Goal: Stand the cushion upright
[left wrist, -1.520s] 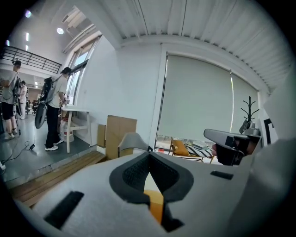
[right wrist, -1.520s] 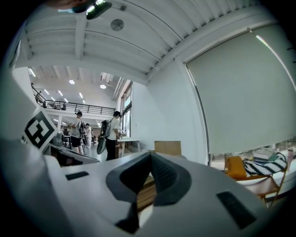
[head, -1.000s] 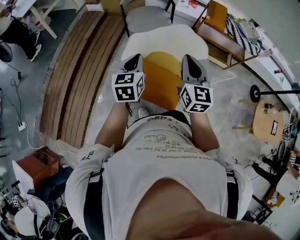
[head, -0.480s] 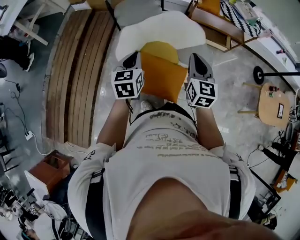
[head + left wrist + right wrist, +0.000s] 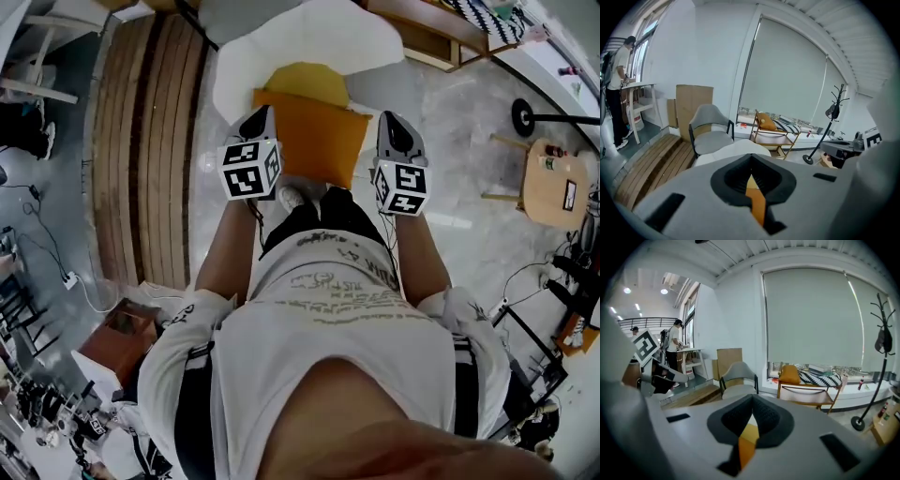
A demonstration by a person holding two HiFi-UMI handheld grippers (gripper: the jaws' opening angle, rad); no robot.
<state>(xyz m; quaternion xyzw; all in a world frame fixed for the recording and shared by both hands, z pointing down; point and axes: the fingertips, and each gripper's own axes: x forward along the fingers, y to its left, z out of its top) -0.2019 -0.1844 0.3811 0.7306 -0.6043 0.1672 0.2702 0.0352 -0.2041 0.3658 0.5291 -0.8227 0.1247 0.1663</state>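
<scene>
An orange cushion [image 5: 314,136] lies tilted against a white rounded seat [image 5: 309,37], and a yellow part [image 5: 305,80] shows behind its top edge. My left gripper [image 5: 260,117] is at the cushion's left edge, and my right gripper [image 5: 394,122] is just off its right corner. Whether either one touches the cushion cannot be told. Both are shut with nothing held. In the left gripper view the jaws [image 5: 751,178] are together, and a sliver of the orange cushion [image 5: 758,204] shows past them. The right gripper view shows shut jaws [image 5: 749,420] over the same cushion [image 5: 746,446].
A slatted wooden platform [image 5: 141,141] runs along the left. Behind the seat stand a grey chair [image 5: 710,133] and a wooden shelf cart [image 5: 771,133]. A round wooden side table [image 5: 553,183] and a coat stand [image 5: 832,112] are at the right. A person [image 5: 616,89] stands far left.
Both grippers have sunk and moved forward to flank the orange cushion, which now sits between them. Their jaws stayed shut.
</scene>
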